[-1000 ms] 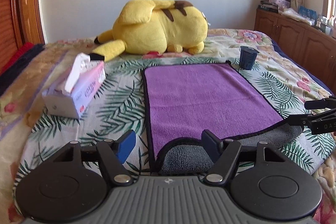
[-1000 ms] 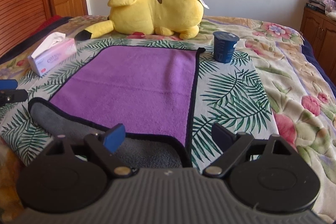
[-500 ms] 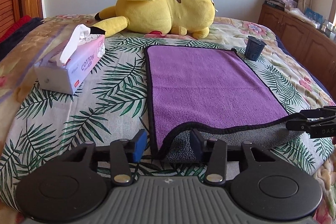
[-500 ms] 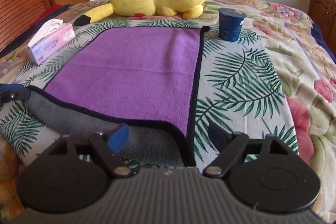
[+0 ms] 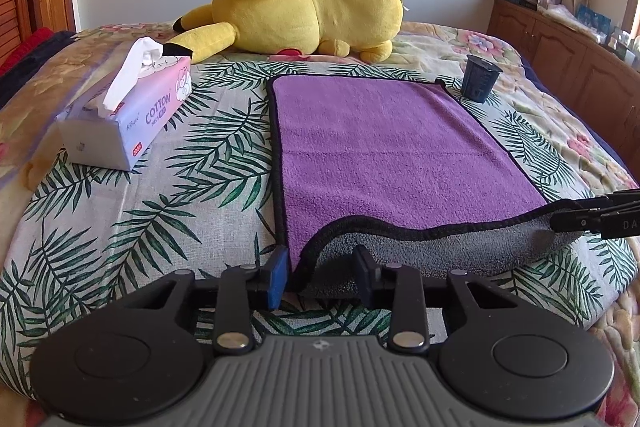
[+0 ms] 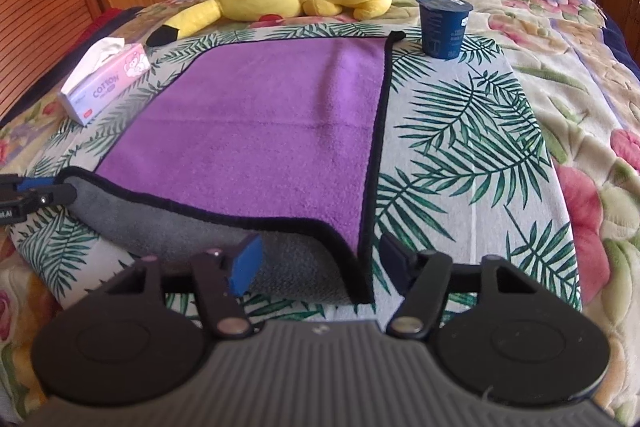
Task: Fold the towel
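Soft, light towel, likely droopy; best pinched at near corners between spread left gripper and right gripper fingers.

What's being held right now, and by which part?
Nothing clamped yet, it seems: the left gripper and right gripper each straddle a near corner of the towel, jaws apart.

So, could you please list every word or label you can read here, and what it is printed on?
"COTTON": tissue box, side panel.
"DA", cut off by the frame edge: right gripper's body.
Tissue box small print and red badge: too small.
Blue cup label: blurred.
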`<state>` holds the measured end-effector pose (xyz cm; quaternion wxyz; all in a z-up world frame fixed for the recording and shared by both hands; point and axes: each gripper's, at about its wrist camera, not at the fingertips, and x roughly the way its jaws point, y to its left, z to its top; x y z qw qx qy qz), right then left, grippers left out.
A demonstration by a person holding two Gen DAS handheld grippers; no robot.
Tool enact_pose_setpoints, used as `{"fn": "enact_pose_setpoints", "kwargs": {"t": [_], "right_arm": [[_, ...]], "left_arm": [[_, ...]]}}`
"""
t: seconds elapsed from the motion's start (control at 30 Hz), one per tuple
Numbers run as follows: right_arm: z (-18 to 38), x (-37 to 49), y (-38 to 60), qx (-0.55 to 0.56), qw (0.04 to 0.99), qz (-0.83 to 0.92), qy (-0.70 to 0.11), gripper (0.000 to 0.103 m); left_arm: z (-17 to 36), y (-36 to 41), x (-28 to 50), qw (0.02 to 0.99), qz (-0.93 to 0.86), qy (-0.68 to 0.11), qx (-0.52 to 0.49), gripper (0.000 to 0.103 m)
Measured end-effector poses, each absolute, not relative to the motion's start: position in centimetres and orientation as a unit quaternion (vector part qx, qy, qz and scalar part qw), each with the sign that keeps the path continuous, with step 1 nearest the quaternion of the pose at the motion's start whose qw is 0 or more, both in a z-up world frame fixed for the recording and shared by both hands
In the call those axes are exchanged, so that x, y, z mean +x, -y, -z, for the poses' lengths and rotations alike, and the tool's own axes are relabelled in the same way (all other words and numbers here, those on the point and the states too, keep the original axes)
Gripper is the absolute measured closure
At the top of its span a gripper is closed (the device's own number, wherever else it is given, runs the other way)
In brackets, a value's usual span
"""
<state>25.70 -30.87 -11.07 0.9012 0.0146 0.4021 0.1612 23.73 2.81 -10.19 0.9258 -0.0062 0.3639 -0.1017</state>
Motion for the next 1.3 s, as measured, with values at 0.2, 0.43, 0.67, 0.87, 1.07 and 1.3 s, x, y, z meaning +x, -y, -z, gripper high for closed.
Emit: {"fn": "enact_pose_setpoints", "kwargs": {"t": [0.2,0.43,0.67,0.87,1.07,1.3], "right_arm": [[11.0,25.8,31.1,0.017,0.897,-0.165,-0.41,0.056],[10.9,25.6,31.0,0.011,0.897,-0.164,-0.411,0.076],[10.9,25.5,31.1,0.003,0.897,-0.167,-0.409,0.093],[10.7,25.5,31.2,0.004,0.899,-0.168,-0.406,0.094],[10.5,25.4,31.3,0.006,0.903,-0.168,-0.394,0.098],[9.9,25.3,31.4,0.008,0.91,-0.171,-0.376,0.098]], "left_arm": [[10.2,-2.8,23.7,0.927,0.103,-0.362,-0.007,0.099],[10.2,-2.7,23.6,0.927,0.102,-0.361,-0.003,0.103],[10.3,-2.8,23.6,0.928,0.101,-0.359,-0.006,0.103],[10.2,-2.8,23.5,0.928,0.102,-0.358,-0.007,0.103],[9.8,-2.7,23.3,0.93,0.102,-0.353,-0.008,0.103],[9.2,-2.8,23.2,0.934,0.101,-0.342,-0.011,0.103]]}}
